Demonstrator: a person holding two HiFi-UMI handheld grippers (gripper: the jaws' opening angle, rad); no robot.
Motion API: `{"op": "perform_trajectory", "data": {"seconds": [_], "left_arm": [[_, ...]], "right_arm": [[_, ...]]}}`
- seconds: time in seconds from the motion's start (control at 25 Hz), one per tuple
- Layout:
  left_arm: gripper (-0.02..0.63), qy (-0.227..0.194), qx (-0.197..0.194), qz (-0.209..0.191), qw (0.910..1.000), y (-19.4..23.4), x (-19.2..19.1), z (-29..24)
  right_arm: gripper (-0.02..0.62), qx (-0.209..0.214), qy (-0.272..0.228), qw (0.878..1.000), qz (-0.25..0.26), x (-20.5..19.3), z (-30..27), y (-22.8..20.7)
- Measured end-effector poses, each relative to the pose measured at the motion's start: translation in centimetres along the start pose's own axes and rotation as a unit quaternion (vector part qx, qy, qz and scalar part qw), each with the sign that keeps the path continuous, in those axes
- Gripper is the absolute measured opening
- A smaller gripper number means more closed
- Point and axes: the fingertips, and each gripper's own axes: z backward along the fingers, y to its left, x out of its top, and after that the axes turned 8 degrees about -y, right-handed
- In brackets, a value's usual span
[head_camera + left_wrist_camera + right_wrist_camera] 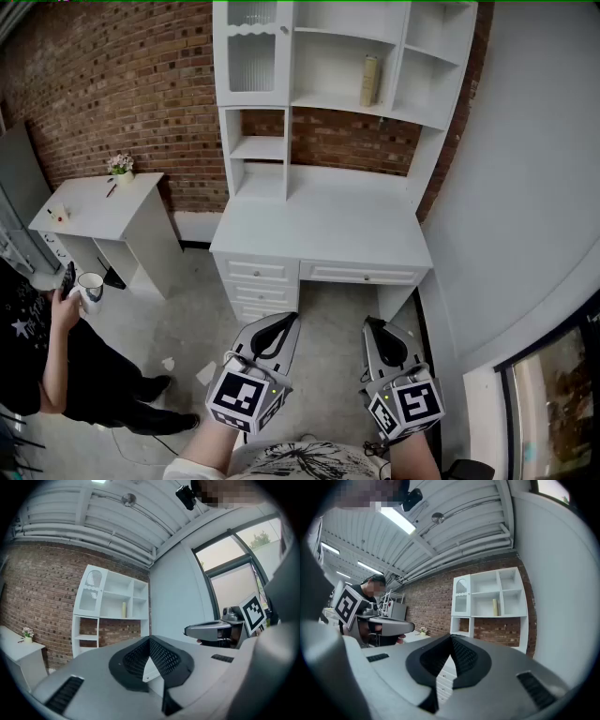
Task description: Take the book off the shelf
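A pale yellowish book (370, 81) stands upright on an upper shelf of the white hutch (349, 101) above the white desk (319, 225). It shows small and far off as the book (123, 609) in the left gripper view and as the book (495, 607) in the right gripper view. My left gripper (287, 320) and right gripper (371, 324) are held low over the floor, side by side, well short of the desk. Both point toward it. Each has its jaws shut tip to tip, with nothing between them.
A small white side table (98, 202) with a flower pot (120, 167) stands at the left by the brick wall. A person in black (37, 356) with a mug (91, 286) stands at the lower left. A white wall (525, 187) closes the right side.
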Motion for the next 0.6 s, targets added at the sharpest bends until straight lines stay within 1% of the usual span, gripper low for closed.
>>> {"op": "perform_trajectory", "data": {"seconds": [0.36, 0.6], "left_arm": [[0.009, 0.003, -0.005, 0.003, 1.0, 0.8, -0.6, 0.4], [0.009, 0.006, -0.007, 0.005, 0.9999, 1.4, -1.0, 0.7]], "right_arm": [[0.005, -0.002, 0.008, 1.0, -0.008, -0.9, -0.6, 0.9], [0.006, -0.03, 0.007, 0.999, -0.019, -0.9, -0.8, 0.5]]}}
